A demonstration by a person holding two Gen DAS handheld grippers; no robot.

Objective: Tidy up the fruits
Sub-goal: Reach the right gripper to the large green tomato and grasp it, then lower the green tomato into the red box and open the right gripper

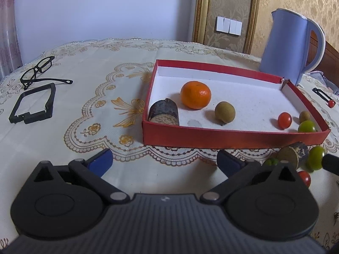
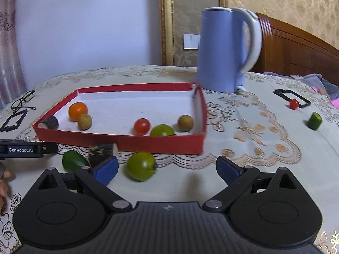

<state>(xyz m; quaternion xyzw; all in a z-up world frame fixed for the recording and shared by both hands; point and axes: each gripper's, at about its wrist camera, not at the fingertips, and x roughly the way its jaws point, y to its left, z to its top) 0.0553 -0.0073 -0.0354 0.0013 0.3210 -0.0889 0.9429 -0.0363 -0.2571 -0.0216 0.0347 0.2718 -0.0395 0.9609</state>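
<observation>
Left gripper [image 1: 164,160]: jaws spread wide, nothing between the blue pads, only bare tablecloth [image 1: 84,110]. It hovers low over the table, short of the near wall of the red box [image 1: 211,135].

Right gripper [image 2: 167,168]: jaws likewise wide open, holding nothing. A green tomato [image 2: 141,166] lies on the cloth between the two fingers, nearer the left pad [image 2: 106,169] but not touching it; the image is motion-blurred here.

Just beyond the left pad of the right gripper, outside the box's near wall: a dark sugarcane piece [image 2: 101,151] and a green fruit [image 2: 74,160] beside it. The left wrist view also shows a red cherry tomato [image 1: 305,177] near this group, partly hidden behind the gripper body.

Inside the box: orange [image 1: 196,94] toward the left rear, sugarcane stub [image 1: 164,113] in the near left corner against the wall, a brown longan [image 1: 225,110] near the middle, a red tomato [image 1: 284,120], a second longan [image 1: 305,116] and a green tomato [image 1: 307,126] toward the near right corner.

Well to the right on the cloth: a red tomato [image 2: 294,103] against a black frame [image 2: 291,98] and a green cylinder piece [image 2: 314,121].

Blue kettle [image 2: 224,50] stands behind the box's far right corner. Glasses [image 1: 39,69] lie far left.
</observation>
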